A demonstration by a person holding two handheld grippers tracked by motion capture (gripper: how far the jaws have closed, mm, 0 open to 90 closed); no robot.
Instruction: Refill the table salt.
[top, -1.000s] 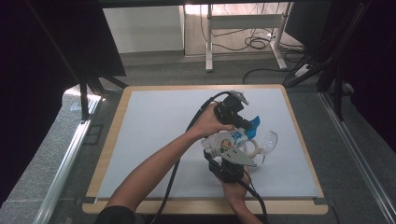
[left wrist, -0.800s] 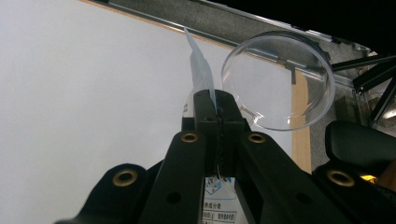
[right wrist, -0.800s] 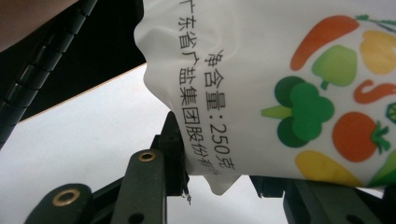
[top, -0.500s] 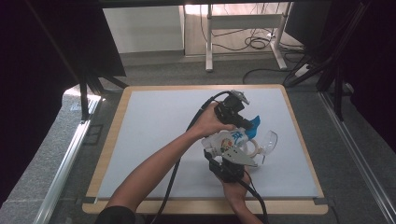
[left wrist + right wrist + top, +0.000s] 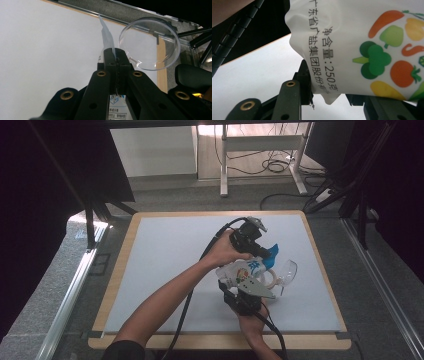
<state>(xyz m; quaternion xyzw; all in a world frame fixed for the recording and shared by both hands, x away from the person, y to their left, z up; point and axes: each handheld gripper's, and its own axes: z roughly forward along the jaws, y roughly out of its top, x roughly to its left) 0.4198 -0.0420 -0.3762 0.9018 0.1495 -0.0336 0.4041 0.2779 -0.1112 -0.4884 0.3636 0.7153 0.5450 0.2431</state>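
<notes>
A white salt bag [image 5: 239, 270] with a vegetable print and a blue top is held above the table between both grippers. My left gripper [image 5: 266, 255] is shut on the bag's blue top end. In the left gripper view its jaws [image 5: 117, 60] pinch the thin bag edge [image 5: 106, 33], with a clear round bowl [image 5: 150, 43] just beyond. My right gripper [image 5: 246, 284] is shut on the bag's lower end. In the right gripper view the printed bag [image 5: 367, 45] bulges over the jaws [image 5: 329, 93] and hides the right one. The clear bowl [image 5: 289, 269] lies right of the bag.
The white mat [image 5: 165, 265] covers a table with a wooden rim [image 5: 118, 275]. Both forearms come in from the bottom edge. Cables trail from the grippers toward the front. Grey floor and a desk frame [image 5: 260, 142] lie beyond the far edge.
</notes>
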